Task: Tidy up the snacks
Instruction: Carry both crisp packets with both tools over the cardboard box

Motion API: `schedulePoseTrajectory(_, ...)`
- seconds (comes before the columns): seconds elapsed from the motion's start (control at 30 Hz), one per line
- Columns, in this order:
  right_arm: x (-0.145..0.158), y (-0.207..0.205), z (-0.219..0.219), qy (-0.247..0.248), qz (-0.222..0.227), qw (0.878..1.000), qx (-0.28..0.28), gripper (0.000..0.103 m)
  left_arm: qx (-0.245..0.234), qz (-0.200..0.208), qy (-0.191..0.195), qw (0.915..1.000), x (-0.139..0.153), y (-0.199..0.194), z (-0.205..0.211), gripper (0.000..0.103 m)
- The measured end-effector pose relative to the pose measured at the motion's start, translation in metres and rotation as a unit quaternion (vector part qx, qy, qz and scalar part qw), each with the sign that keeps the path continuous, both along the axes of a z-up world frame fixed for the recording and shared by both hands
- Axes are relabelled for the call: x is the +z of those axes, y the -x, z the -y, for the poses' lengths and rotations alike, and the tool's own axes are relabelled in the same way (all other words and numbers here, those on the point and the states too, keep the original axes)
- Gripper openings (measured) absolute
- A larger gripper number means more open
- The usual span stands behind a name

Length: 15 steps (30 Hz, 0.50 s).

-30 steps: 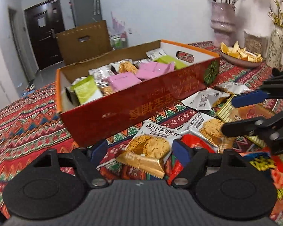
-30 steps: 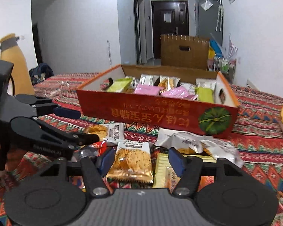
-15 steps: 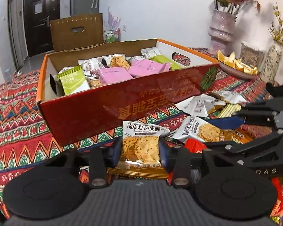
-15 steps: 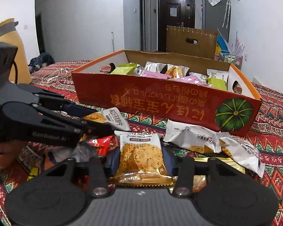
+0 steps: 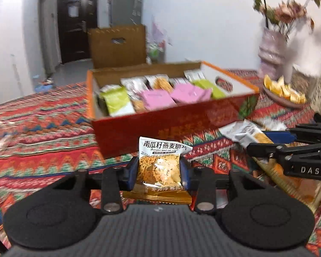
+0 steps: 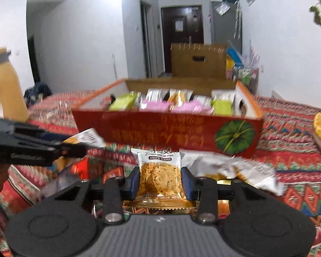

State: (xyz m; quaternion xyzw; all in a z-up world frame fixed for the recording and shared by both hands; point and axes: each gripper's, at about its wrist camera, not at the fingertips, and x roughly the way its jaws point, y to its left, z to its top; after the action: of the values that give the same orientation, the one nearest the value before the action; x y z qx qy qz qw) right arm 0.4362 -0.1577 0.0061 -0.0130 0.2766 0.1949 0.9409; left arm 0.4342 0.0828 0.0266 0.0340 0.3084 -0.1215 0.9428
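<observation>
Having closed in from wide open, we are now clamping one oat-crisp packet [image 5: 158, 167] in the left gripper [image 5: 158, 174] and, jaws closing, another packet [image 6: 159, 174] in the right gripper [image 6: 160, 181], both low centre frame, nearly ready for the red box [image 5: 171, 126] just behind

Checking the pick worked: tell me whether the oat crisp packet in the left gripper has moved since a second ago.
Yes. The oat crisp packet lay flat on the tablecloth; now it stands clamped in the left gripper, its top edge raised against the red box.
</observation>
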Motion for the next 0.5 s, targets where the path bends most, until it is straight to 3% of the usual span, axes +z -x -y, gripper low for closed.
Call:
schedulePoseTrajectory(0.27,0.04,0.062,0.019,-0.018,0.051,0.999,-0.005,0.039,0.06,0.052,0.022,0.9966,0.046,0.088,0.008,0.04)
schedulePoseTrajectory(0.5,0.058,0.138,0.041,-0.021,0.072,0.997,-0.002,0.039,0.1,0.067,0.054,0.9913,0.053,0.165,0.027,0.04)
